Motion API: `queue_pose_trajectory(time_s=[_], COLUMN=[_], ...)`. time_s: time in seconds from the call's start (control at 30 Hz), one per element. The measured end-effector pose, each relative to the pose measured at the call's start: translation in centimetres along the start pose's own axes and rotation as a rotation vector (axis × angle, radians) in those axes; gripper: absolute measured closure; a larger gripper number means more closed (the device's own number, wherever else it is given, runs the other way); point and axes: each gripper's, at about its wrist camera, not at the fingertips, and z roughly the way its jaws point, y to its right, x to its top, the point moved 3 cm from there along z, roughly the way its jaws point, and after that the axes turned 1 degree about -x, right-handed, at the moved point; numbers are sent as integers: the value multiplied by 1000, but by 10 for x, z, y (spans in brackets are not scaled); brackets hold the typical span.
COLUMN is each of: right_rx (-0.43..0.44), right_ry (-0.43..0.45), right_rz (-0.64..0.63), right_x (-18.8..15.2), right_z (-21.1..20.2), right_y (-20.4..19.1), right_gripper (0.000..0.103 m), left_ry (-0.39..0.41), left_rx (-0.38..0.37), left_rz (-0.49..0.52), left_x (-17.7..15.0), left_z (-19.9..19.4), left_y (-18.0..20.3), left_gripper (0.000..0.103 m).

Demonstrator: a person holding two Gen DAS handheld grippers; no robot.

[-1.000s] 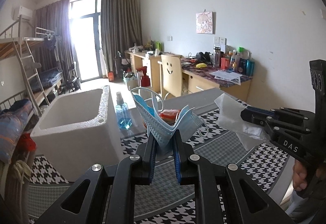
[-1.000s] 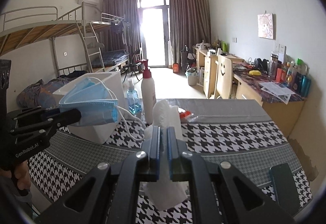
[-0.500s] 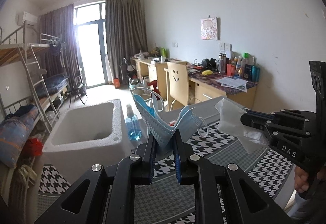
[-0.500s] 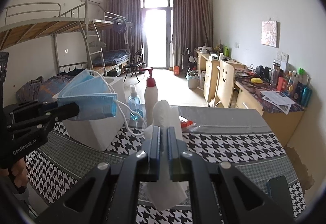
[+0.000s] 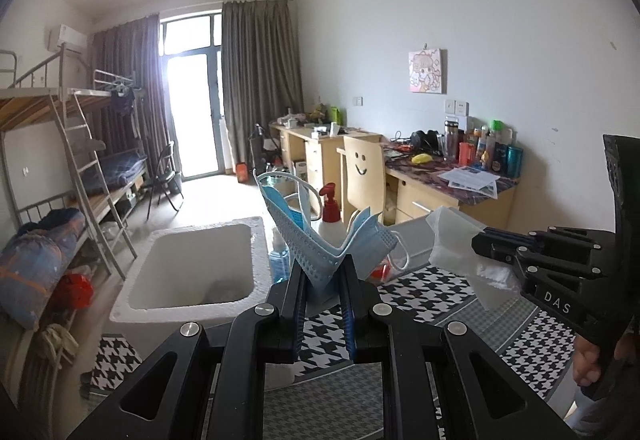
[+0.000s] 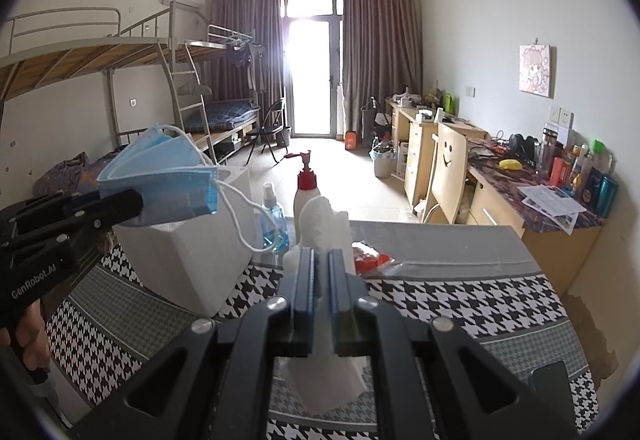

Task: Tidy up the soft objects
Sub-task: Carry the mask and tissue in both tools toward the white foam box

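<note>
The left gripper (image 5: 323,282) holds a bundle of blue face masks (image 5: 320,240); its jaws are closed on the folded lower edge, and the masks fan upward with their ear loops hanging free. In the right wrist view the same bundle (image 6: 168,180) sits in the air above the near edge of the white foam box (image 6: 188,264), not yet inside it.

The right gripper (image 6: 320,272) holds a clear plastic bag with white contents (image 6: 324,224); its jaws are narrow and pinch the bag, which stands up between them. In the left wrist view this bag (image 5: 460,252) hangs to the right of the masks, well apart from the box.

The foam box (image 5: 192,268) stands on the left part of the bench (image 5: 432,292), which carries a houndstooth cloth. Its cavity is open upward, and something pale lies at the bottom; what it is cannot be told. Just right of the box stand a blue spray bottle (image 6: 274,224) and a white pump bottle with a red top (image 6: 306,192). A red packet (image 6: 370,260) lies on the bench beyond the right gripper.

Step in hand, as judged: transport of both soft items toward the box, with neither released.

Next move: carry the masks left and far until they hang over the cavity, lower them, then open the jaws. Keep the trailing ear loops clear of the bottles. The bag likely follows by the same route.
</note>
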Motion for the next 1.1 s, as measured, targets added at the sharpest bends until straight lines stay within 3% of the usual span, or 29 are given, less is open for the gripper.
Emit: queue_pose_trajectory(time_s=[0.47,1.1], right_rx=[50,132], right_ry=[11,22], right_rz=[-4,-82], right_x=[20,42], right_z=[10,27], right_y=[-17,-48], right_gripper=[94,94], left_ry=[24,30], left_rx=[44,190], left_rz=[-23,-57], left_x=[16,23], left_z=[1,7], left_y=[-18,-57], left_gripper=[86,86])
